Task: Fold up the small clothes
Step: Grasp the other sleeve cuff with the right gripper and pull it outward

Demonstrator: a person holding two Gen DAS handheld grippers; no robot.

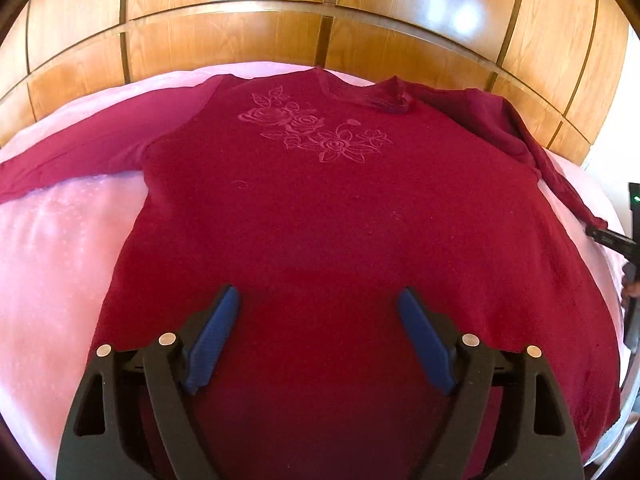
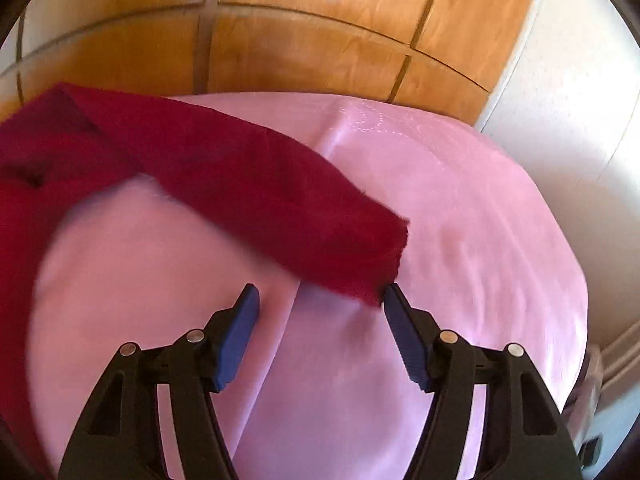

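Crimson top (image 1: pixel 320 220) lies flat for folding; your left gripper (image 1: pixel 318 300) hovers wide and empty, your right gripper (image 2: pixel 320 300) gapes at the sleeve cuff (image 2: pixel 384 256), ungripped

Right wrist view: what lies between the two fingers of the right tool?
In the right wrist view, only bare pink bedsheet lies between the fingers of the right tool. The cuff of the red sleeve ends just at one fingertip, not between them.

Both handheld tools look alike: the left gripper (image 1: pixel 318 300) and the right gripper (image 2: pixel 320 296) have matte black angular plastic arms with triangular cut-outs, round silver pivot pins at the joints, and ribbed dark blue pads (image 1: pixel 214 342) on each finger
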